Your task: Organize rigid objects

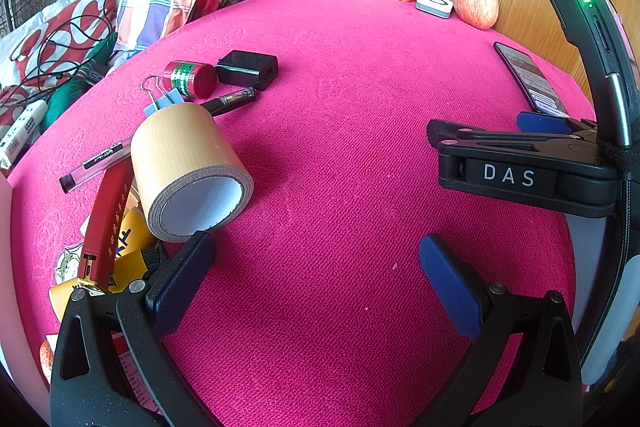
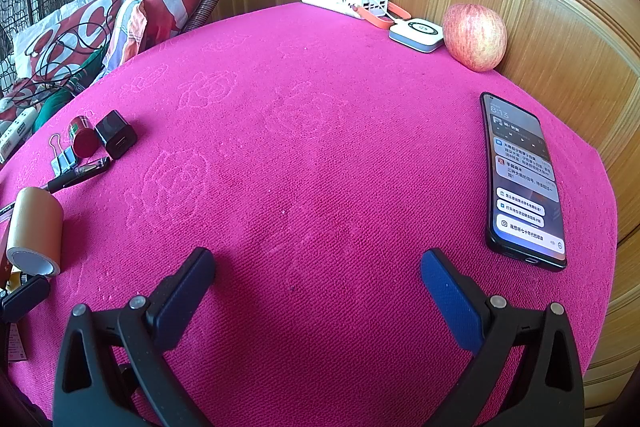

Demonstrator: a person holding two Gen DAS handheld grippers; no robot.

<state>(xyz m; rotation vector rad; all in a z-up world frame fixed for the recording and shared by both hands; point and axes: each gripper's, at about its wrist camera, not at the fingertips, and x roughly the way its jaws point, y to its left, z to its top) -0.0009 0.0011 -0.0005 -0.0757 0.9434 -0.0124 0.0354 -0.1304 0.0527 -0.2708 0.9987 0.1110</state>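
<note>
While both tools hover empty over the pink cloth [image 2: 320, 147], rigid items sit clustered at nine o'clock, probably gathered there: tape roll [image 1: 188, 167], pens, red canister [image 1: 190, 79], black charger [image 1: 248, 69]. Left gripper [image 1: 316, 279] jaws released beside the roll. Right gripper [image 2: 318, 291] released; phone [image 2: 520, 179] lies apart at three o'clock.
</note>
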